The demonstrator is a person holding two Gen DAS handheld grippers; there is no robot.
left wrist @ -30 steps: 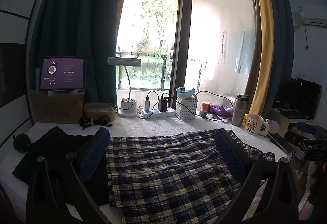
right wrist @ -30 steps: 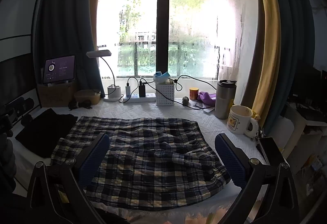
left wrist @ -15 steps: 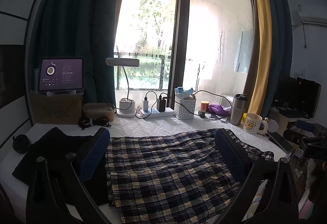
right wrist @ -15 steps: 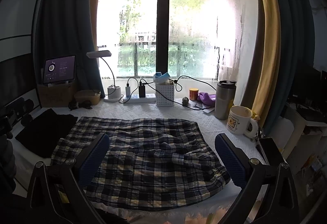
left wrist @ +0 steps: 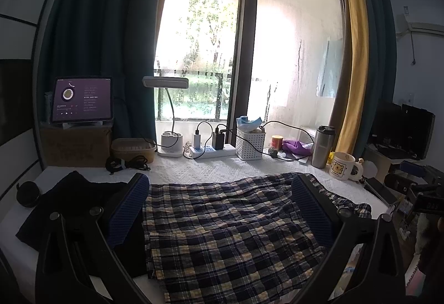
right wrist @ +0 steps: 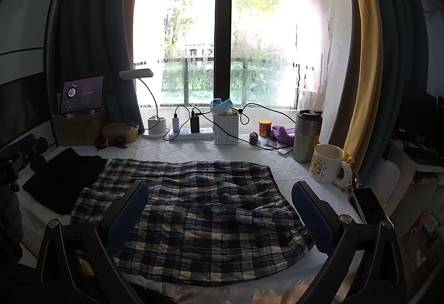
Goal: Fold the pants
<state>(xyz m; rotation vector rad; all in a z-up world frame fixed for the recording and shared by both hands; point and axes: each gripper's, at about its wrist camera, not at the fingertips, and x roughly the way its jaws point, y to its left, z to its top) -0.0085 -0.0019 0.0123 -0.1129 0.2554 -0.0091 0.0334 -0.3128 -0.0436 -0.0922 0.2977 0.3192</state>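
Observation:
The plaid pants [left wrist: 230, 234] lie spread on the white-covered table [left wrist: 211, 169], dark blue with yellow and white checks, rumpled along the right side. They also show in the right wrist view [right wrist: 199, 220]. My left gripper [left wrist: 222, 212] is open and empty, held above the pants' left part. My right gripper [right wrist: 222, 212] is open and empty, held above the pants' near middle. Neither touches the cloth.
A black garment [left wrist: 69, 201] lies left of the pants. Along the window stand a tablet [left wrist: 82, 100] on a box, a lamp [left wrist: 169, 137], a power strip [left wrist: 211, 150], a white basket [left wrist: 249, 143], a steel tumbler [right wrist: 306, 136] and a mug [right wrist: 327, 165]. The table edge runs at right.
The left view has tilted up a little. The right gripper and the pants have not visibly moved. Both grippers stay open.

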